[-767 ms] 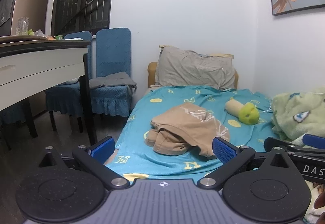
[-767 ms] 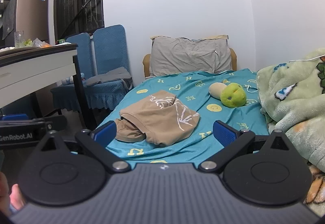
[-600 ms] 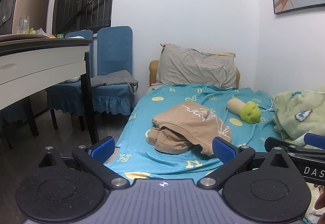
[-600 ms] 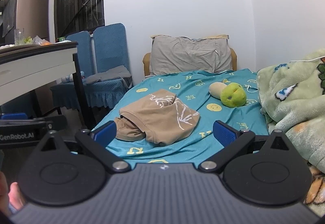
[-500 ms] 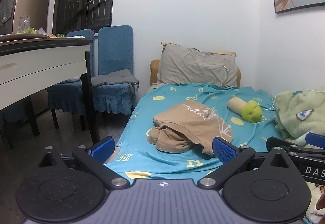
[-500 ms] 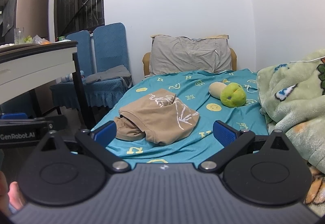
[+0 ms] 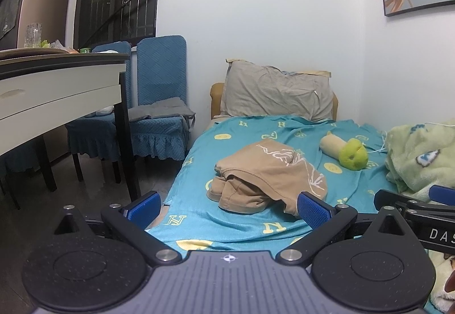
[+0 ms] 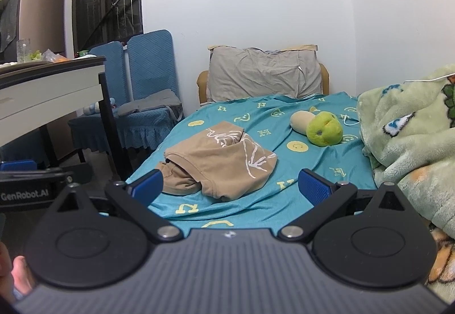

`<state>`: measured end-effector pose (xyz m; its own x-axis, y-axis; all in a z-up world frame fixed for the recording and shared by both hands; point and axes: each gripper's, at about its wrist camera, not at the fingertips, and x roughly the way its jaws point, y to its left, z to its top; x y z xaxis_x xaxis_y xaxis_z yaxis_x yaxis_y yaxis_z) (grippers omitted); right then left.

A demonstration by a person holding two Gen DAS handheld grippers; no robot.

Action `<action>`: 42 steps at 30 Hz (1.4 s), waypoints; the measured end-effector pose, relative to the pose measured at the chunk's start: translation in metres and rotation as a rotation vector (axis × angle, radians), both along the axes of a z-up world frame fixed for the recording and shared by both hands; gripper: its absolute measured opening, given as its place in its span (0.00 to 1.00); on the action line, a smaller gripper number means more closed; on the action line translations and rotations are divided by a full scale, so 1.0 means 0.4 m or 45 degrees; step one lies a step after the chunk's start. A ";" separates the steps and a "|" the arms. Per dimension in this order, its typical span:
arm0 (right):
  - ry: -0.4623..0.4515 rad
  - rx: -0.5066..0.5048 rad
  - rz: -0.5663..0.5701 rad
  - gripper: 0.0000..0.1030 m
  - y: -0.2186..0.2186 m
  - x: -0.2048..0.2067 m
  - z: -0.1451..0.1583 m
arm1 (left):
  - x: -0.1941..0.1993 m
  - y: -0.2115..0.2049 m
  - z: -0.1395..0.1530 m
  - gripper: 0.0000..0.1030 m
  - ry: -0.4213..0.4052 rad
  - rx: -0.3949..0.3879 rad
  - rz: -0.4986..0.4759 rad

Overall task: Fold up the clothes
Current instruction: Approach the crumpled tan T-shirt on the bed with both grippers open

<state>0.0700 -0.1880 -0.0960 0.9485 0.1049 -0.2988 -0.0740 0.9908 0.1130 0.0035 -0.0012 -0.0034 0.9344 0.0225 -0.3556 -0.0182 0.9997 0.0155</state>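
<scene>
On the teal patterned bed (image 7: 284, 217), seen from the left wrist, a tan garment (image 7: 264, 171) lies crumpled in a soft heap, white line print on top, well ahead of the left claw (image 7: 227, 207), whose blue pads are spread wide around nothing. A grab at the bunched layers would likely catch several thicknesses and drag the loose sheet.

From the right wrist, the right claw (image 8: 230, 186) also gapes empty short of the garment (image 8: 219, 163). A plush green toy (image 8: 324, 132) and fleecy blanket (image 8: 412, 143) lie nearby, apt to crowd the spreading.
</scene>
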 end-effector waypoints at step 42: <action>-0.030 0.094 -0.102 0.99 -0.008 0.041 0.018 | 0.059 -0.047 0.082 1.00 -0.055 0.078 0.000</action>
<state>0.0863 -0.1912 -0.0887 0.9613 0.0496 -0.2709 0.0015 0.9827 0.1853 0.0271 -0.0200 0.0295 0.9489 0.0429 -0.3127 -0.0200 0.9969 0.0759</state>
